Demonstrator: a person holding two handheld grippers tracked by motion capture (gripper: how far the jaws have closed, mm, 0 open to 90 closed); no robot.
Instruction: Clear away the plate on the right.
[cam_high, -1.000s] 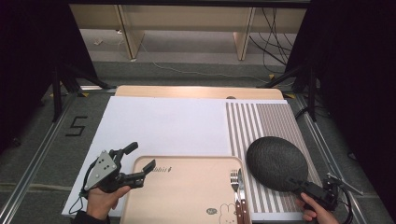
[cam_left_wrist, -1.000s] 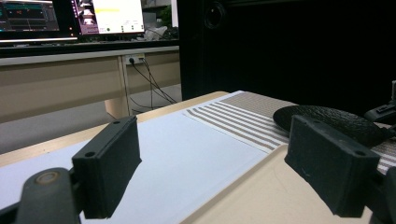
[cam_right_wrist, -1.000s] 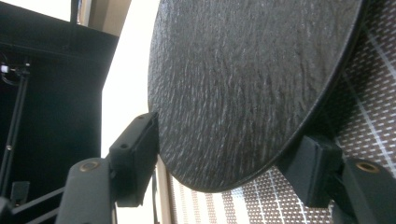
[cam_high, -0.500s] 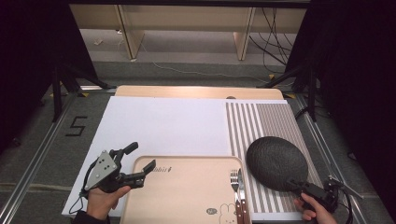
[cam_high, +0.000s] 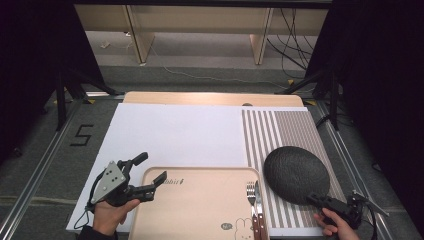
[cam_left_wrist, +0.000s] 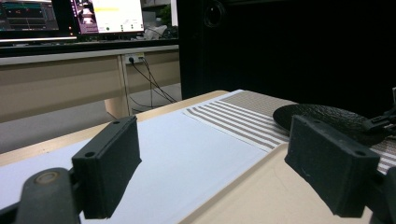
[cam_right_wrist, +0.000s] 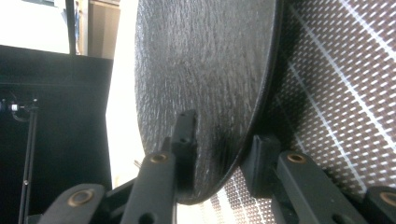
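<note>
A big black plate (cam_high: 296, 174) lies on a striped mat (cam_high: 280, 135) at the right of the worktop (cam_high: 200, 98). The right gripper (cam_high: 316, 199) has its jaws at the near edge of the plate, and they have just been closing with that edge between them. The left gripper (cam_high: 151, 174) is held over the left end of a wooden tray (cam_high: 200, 205), with its jaws apart. A fork (cam_high: 251, 205) and a knife (cam_high: 259, 207) lie side by side on the tray. A white sheet (cam_high: 170, 135) covers the worktop to the left of the mat.
</note>
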